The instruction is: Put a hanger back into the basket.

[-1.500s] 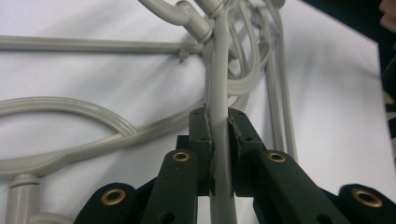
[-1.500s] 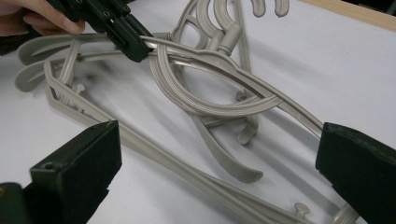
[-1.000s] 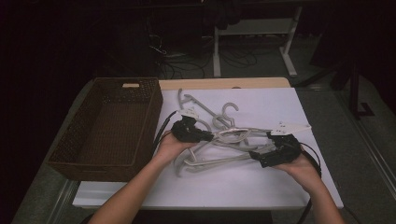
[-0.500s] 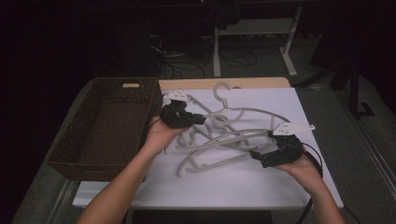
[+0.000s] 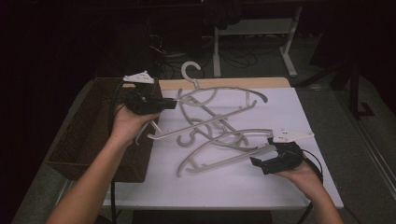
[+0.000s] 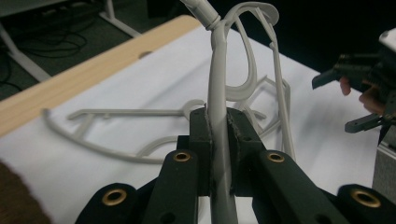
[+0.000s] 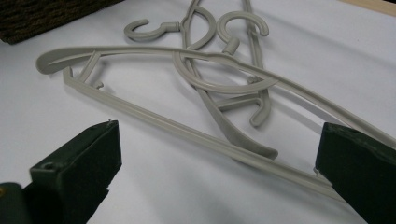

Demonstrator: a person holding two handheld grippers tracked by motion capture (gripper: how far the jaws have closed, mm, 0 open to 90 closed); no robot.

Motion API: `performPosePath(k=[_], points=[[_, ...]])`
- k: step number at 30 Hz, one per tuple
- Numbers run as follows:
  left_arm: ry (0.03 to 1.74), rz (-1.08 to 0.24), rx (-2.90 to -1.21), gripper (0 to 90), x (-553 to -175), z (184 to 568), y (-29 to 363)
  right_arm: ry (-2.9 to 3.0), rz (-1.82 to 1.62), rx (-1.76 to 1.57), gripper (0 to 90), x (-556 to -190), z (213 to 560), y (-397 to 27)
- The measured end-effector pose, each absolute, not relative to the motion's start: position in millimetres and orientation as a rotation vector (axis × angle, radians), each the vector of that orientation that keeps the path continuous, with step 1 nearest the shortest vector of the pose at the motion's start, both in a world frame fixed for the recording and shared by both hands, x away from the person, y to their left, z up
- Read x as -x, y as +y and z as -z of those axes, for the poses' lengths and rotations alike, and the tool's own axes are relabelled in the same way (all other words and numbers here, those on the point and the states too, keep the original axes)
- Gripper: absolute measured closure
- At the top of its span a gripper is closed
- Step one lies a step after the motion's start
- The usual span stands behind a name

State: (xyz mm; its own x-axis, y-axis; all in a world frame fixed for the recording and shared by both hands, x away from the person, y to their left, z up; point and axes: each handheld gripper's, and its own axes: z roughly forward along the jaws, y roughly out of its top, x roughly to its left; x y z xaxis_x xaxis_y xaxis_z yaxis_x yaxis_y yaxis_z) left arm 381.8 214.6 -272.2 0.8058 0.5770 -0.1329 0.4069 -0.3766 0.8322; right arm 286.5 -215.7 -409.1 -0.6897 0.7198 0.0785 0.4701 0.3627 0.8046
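Am lifting hanger [image 5: 219, 100] off counter [image 5: 308, 121] w/ L claw [image 6: 219, 135] clamping it (basket [image 5: 88, 135] next, prob.); R claw [image 7: 215, 163] idling agape.

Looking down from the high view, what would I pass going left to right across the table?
Wicker basket → left gripper clamping a lifted grey hanger → grey hangers lying on the white tabletop → right gripper, jaws open.

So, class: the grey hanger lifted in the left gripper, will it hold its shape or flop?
The lifted hanger probably stays stiff: its arms keep their curve in mid-air. Likely light, since the left gripper holds it by one thin bar. It may snag the hangers on the table.
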Motion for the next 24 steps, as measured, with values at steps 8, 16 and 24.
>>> performPosePath(k=[8, 16, 24], points=[[0.807, -0.321, -1.964, 82.5, -380.2, 260.8, 287.3, 2.338, -1.228, -1.071, 0.1, -287.4, 412.5, -216.6], [0.953, -0.438, -1.883, 82.5, -369.1, 263.1, 375.9, 2.333, -1.218, -1.091, 0.1, -289.4, 414.5, -218.1], [1.087, -0.536, -1.860, 82.4, -348.8, 275.7, 442.4, 2.328, -1.213, -1.103, 0.1, -290.5, 414.7, -219.5]])
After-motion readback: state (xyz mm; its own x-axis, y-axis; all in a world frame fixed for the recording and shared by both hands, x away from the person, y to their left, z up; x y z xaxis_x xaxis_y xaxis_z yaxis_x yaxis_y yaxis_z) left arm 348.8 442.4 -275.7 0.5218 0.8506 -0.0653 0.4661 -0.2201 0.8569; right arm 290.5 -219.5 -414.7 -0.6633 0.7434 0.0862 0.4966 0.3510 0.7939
